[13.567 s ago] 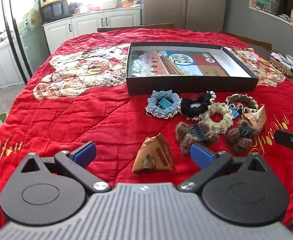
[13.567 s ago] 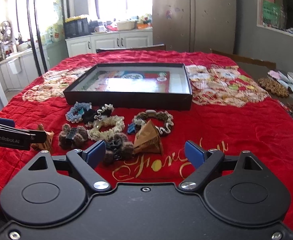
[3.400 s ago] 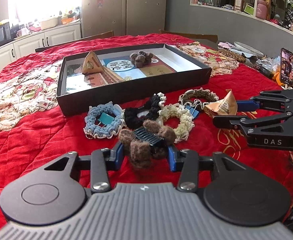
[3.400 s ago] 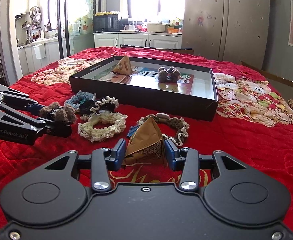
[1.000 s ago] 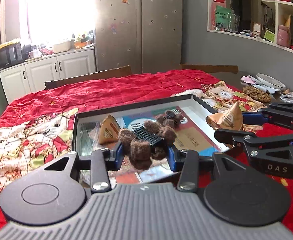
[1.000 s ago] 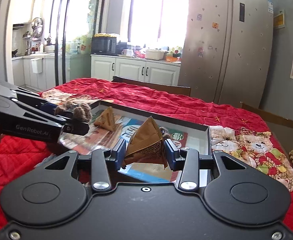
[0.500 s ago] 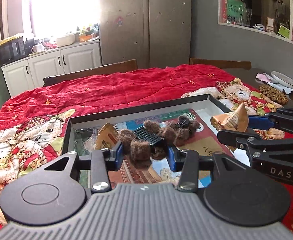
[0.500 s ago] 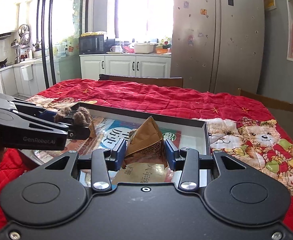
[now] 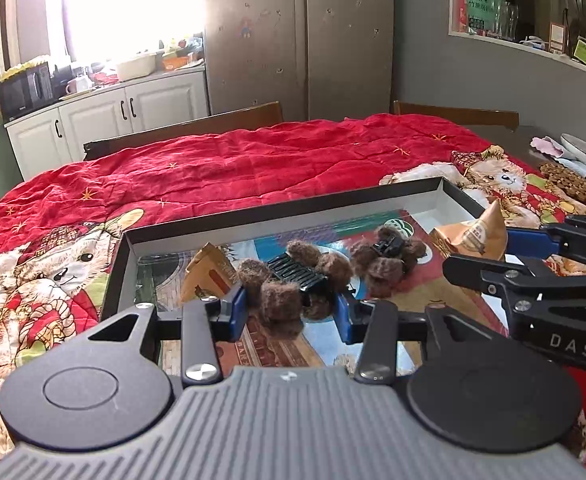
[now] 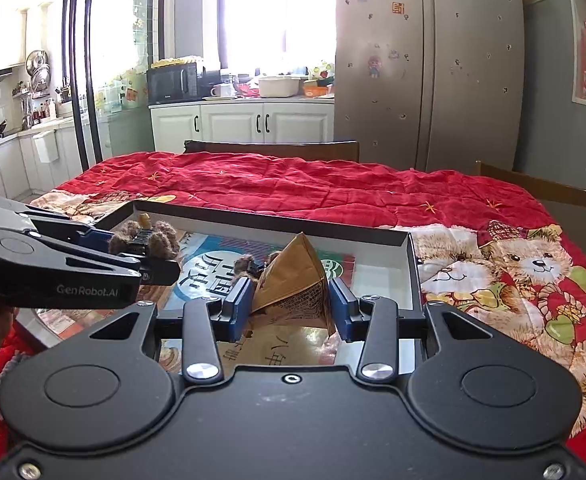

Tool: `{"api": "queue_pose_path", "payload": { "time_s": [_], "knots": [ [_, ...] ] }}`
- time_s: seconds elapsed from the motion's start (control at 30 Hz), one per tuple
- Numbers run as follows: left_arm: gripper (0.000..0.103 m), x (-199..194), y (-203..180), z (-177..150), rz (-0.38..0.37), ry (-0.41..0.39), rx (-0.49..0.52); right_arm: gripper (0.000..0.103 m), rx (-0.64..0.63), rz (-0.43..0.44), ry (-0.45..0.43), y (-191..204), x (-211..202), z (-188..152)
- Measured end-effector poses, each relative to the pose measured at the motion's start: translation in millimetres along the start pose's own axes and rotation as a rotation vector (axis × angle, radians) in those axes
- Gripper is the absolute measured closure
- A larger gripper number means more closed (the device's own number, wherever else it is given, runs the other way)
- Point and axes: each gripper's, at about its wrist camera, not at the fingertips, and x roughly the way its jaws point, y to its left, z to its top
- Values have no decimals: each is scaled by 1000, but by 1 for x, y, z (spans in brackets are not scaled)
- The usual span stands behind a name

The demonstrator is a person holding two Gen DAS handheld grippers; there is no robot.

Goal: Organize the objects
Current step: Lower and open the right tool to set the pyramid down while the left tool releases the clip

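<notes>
I've got left gripper (image 9: 291, 306) clamped on fuzzy brown claw clip (image 9: 289, 286), right gripper (image 10: 289, 304) pinching brown pyramid packet (image 10: 293, 280), both over the black tray (image 9: 293, 210) for drop-off.

Left gripper (image 9: 291, 310): tilting downward, its blue pads pressing on either side of a brown furry hair claw (image 9: 289, 286).
Right gripper (image 10: 289, 304): sitting beside the left one at about the same height, also angling downward, its pads gripping a brown pyramid-shaped paper packet (image 10: 293, 286).
Spacing: the two grippers are hanging side by side, near each other but not touching.
</notes>
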Motion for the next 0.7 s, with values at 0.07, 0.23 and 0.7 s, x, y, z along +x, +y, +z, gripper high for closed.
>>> {"api": "queue_pose_path", "payload": {
  "time_s": [0.07,0.23,0.7],
  "knots": [
    [56,3,0,1,-2,2,-1,63,0,-2,5,-1,4,0],
    [56,11,-1,2,1,10,-4,63,1,-9,21,-2,12,-2],
    [55,25,-6,2,12,21,11,63,9,-2,52,-6,26,-3]
  ]
}}
